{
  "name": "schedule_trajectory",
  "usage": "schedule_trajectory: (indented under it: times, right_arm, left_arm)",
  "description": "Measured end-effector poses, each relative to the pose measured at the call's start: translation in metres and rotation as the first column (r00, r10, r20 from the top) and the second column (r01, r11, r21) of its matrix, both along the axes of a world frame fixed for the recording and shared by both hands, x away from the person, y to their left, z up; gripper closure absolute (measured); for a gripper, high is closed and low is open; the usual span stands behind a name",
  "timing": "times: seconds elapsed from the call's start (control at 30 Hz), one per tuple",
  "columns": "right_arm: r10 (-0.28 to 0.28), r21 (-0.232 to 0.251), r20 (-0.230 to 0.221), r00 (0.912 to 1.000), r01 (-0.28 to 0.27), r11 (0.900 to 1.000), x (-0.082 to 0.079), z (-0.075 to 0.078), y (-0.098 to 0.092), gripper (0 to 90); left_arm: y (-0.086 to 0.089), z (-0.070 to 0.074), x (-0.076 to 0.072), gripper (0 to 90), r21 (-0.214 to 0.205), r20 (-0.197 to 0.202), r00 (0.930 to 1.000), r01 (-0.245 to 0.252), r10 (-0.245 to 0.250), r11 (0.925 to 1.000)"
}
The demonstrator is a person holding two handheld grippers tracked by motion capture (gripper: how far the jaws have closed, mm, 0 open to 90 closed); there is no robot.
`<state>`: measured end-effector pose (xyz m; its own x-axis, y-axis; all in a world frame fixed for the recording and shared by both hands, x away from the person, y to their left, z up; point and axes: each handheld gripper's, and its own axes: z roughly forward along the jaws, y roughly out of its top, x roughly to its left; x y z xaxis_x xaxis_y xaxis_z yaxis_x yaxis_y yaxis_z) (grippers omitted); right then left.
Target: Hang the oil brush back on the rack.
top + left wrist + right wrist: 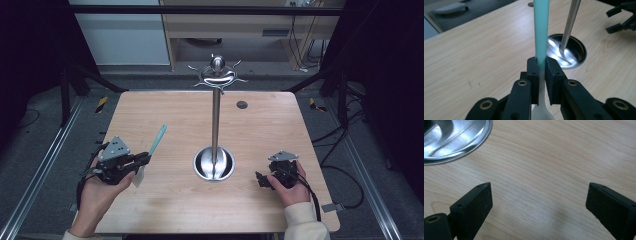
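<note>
A utensil with a teal handle [157,140] and a whitish translucent head sits clamped in my left gripper [145,159] at the table's left. In the left gripper view the teal handle [541,30] runs up and away from the jaws, and the left gripper [540,72] is shut on its neck, with the pale head below the pads. A steel stand [216,115] with a round dish base [214,164] and curved hooks on top [216,76] rises at the table's middle. My right gripper [261,180] rests open near the base, its jaws [539,202] wide over bare wood.
The wooden table [165,210] has a small dark round hole [242,104] toward the back. The shiny base [454,137] lies just up and left of the right gripper's jaws. Metal rails and cables run along the floor on both sides.
</note>
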<state>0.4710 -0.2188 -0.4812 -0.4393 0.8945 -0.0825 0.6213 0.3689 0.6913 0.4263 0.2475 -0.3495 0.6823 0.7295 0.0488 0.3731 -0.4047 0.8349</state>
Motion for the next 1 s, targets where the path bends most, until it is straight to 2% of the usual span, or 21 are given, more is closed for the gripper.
schedule_trajectory:
  times: [0.2, 0.37, 0.53, 1.0]
  right_arm:
    - [-0.003, 0.0, -0.002, 1.0, 0.003, 1.0, 0.0, 0.001, 0.0, 7.7]
    - [-0.001, 0.004, 0.005, 1.0, 0.001, 1.0, -0.001, 0.001, -0.001, 7.6]
    - [0.0, 0.005, 0.006, 1.0, 0.0, 1.0, -0.001, 0.001, -0.001, 7.7]
    - [-0.006, 0.011, 0.009, 0.9999, 0.006, 0.9999, -0.001, 0.002, -0.001, 7.7]
  left_arm:
    - [-0.004, 0.011, -0.001, 81.9, -0.041, 0.039, 0.999, 0.025, -0.023, 0.9989]
    - [-0.009, 0.022, -0.001, 81.9, -0.058, 0.065, 0.9972, 0.04, -0.037, 0.9975]
    - [-0.016, 0.036, -0.001, 81.9, -0.065, 0.103, 0.9936, 0.052, -0.045, 0.9965]
    - [-0.032, 0.059, 0.0, 81.9, -0.079, 0.148, 0.9866, 0.081, -0.069, 0.9936]
